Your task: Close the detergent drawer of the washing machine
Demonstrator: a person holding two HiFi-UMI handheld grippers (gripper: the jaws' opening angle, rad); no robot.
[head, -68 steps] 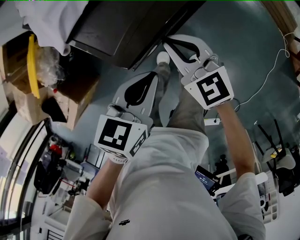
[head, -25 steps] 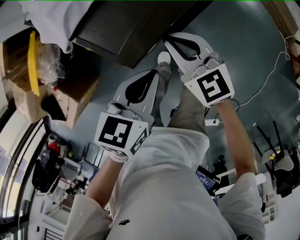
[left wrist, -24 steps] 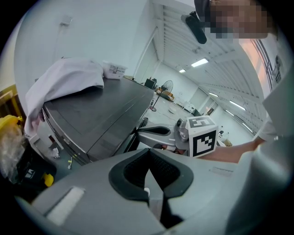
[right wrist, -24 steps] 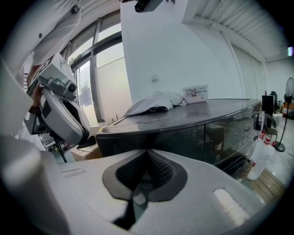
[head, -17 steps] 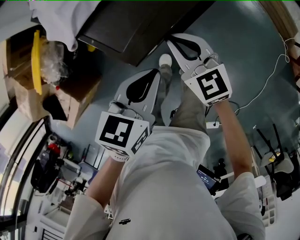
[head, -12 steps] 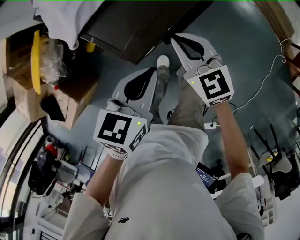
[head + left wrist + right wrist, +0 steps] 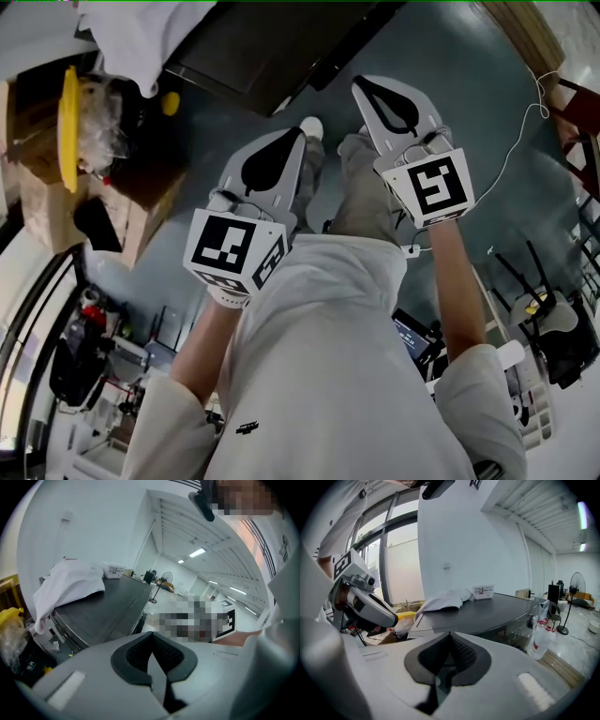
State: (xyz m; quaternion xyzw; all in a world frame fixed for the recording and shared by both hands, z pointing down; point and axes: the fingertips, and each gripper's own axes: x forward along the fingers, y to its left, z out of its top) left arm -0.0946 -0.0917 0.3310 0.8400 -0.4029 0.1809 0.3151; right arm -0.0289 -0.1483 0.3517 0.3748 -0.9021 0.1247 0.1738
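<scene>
A cloth (image 7: 141,33) lies on the washer (image 7: 272,47) toward its left end, with a small box (image 7: 483,591) beside the cloth. A carton (image 7: 42,192) stands left of the washer and a bottle (image 7: 539,637) at its right front. The left gripper (image 7: 281,150) and right gripper (image 7: 380,94) are before the washer, apart from it.

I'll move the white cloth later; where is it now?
The white cloth lies on the washing machine's dark top, upper left in the head view, drooping over its edge; the right gripper view shows a small white box beside it.
</scene>
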